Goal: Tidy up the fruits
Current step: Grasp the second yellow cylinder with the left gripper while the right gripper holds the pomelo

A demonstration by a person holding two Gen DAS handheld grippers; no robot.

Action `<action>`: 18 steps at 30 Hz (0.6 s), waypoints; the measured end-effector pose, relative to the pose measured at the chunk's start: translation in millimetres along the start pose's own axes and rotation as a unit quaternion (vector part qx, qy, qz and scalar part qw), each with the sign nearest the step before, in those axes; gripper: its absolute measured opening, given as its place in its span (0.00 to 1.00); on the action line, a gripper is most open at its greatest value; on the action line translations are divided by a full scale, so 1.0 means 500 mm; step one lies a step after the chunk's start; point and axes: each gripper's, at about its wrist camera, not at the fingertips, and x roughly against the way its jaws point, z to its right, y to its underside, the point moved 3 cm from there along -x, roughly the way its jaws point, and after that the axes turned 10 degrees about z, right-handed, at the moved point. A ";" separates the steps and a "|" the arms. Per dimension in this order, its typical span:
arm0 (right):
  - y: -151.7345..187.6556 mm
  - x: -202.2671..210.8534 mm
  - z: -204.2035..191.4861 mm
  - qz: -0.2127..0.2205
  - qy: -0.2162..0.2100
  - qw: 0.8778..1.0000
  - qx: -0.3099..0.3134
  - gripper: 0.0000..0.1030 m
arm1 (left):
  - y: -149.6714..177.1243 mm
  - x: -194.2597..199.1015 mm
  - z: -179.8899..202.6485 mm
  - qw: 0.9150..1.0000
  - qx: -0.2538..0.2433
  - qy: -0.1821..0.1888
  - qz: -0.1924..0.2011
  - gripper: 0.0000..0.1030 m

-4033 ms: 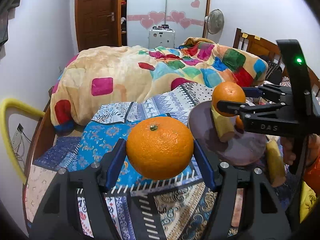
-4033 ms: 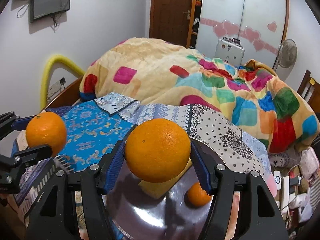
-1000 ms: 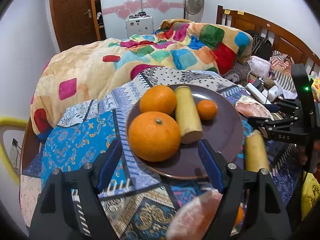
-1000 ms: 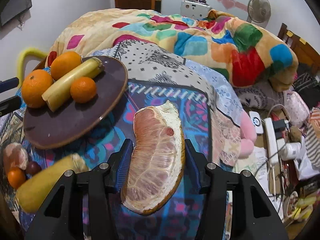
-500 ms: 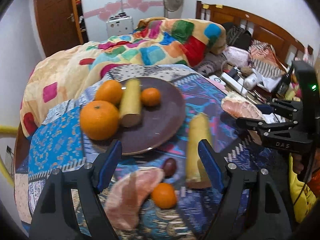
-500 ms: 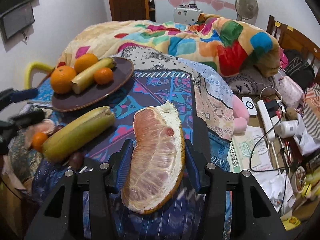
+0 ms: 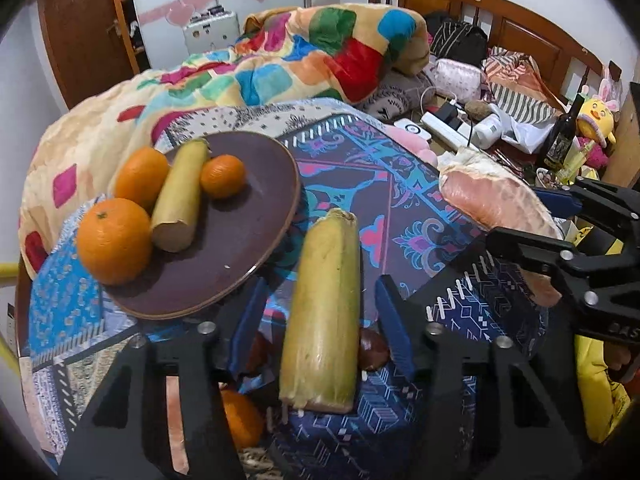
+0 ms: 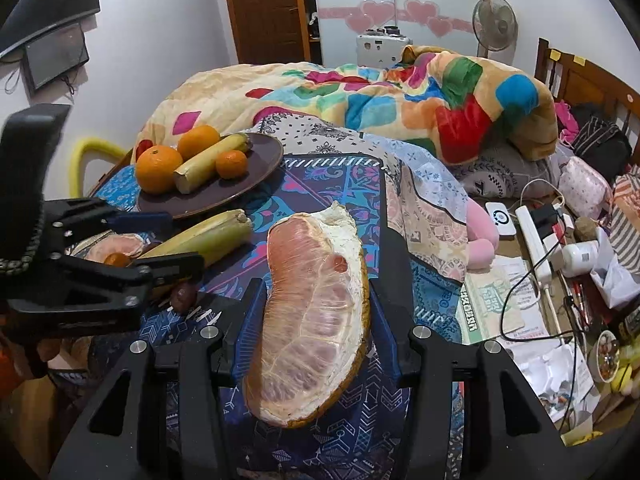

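Left tongs (image 7: 320,312) closing around banana piece (image 7: 324,312); right tongs (image 8: 312,312) clamp pomelo wedge (image 8: 312,320)

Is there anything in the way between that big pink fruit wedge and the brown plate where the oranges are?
Yes. The loose banana lies on the cloth between the pomelo wedge and the plate, with the left hand-held gripper, jaws closing, around it.
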 end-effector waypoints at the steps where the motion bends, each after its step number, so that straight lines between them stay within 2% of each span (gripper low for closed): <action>1: 0.001 0.000 0.001 0.001 -0.002 1.000 -0.001 0.45 | 0.001 -0.005 0.001 1.000 0.000 0.002 -0.003 0.48; 6: 0.004 -0.004 0.006 0.005 -0.013 1.000 -0.008 0.45 | 0.005 -0.033 0.004 1.000 0.002 0.006 -0.020 0.38; 12: 0.005 -0.007 0.010 0.007 -0.017 1.000 -0.011 0.45 | 0.004 -0.031 -0.011 0.999 0.023 0.021 -0.019 0.36; 18: -0.003 0.006 0.009 0.017 -0.018 1.000 -0.016 0.45 | 0.001 -0.004 -0.014 1.000 0.028 0.006 -0.001 0.36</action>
